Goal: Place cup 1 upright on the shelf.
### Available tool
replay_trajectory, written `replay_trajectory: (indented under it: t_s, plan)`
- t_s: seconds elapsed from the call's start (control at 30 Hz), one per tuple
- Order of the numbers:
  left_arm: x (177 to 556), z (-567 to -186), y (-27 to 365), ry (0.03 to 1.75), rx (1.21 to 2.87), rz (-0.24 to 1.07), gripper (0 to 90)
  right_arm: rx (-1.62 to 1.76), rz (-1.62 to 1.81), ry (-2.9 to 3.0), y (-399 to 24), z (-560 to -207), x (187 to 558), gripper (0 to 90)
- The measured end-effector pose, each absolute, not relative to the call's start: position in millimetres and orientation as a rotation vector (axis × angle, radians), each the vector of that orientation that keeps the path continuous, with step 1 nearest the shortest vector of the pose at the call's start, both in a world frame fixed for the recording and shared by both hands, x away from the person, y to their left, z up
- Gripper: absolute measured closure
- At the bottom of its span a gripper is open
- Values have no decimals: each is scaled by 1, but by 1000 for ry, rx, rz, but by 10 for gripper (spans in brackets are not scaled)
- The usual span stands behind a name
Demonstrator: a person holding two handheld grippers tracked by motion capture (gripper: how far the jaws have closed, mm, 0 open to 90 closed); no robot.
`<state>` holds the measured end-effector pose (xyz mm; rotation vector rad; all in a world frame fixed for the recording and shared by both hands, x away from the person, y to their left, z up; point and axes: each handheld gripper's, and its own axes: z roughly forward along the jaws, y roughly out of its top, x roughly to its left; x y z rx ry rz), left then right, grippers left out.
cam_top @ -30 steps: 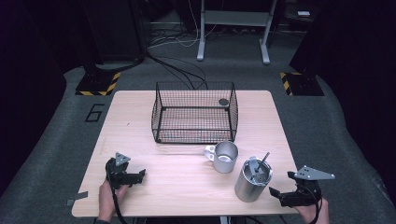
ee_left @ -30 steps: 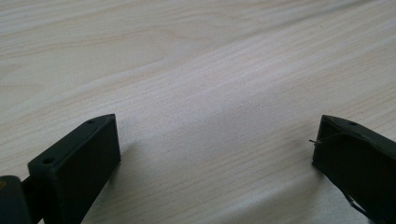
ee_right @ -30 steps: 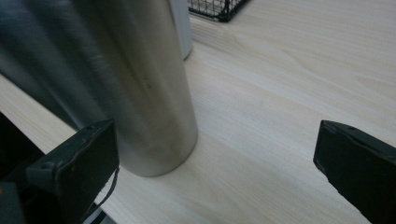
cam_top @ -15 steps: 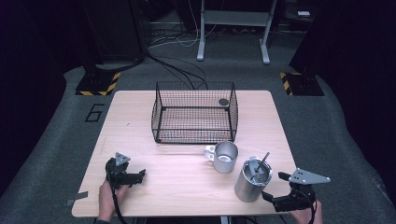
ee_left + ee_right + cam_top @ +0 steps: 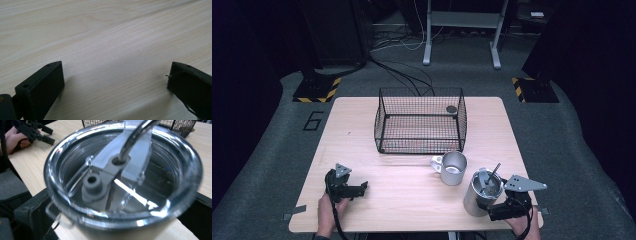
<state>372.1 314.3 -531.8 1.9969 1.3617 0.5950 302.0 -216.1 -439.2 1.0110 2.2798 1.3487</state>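
A: Two grippers, both low at the near edge of the worktop [image 5: 412, 200]. Where is the steel tumbler [image 5: 482, 192]?

B: Near right corner, upright, clear lid with straw; right gripper [image 5: 498, 211] at its base, fingers spread wide either side of it. Whether they touch it, I cannot tell.

A: And the left gripper [image 5: 362, 187]?

B: Fingers wide over bare wood, well apart from the mug [image 5: 453, 168] and wire basket [image 5: 420, 120].

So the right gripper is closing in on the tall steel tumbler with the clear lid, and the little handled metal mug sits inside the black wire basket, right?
Not quite. The small handled metal mug stands on the light wooden table, in front of the black wire basket, as the high view shows. The rest holds.
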Motion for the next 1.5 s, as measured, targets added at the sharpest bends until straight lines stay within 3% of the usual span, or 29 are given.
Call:
replay_trajectory:
  t_s: [0.83,1.5]
  plan:
    - [372,-532,314,1364,1995,595,3,971,1372,2127,-204,-444,298,32]
    - [372,-532,314,1365,1995,594,3,944,1383,2124,-191,-422,298,33]
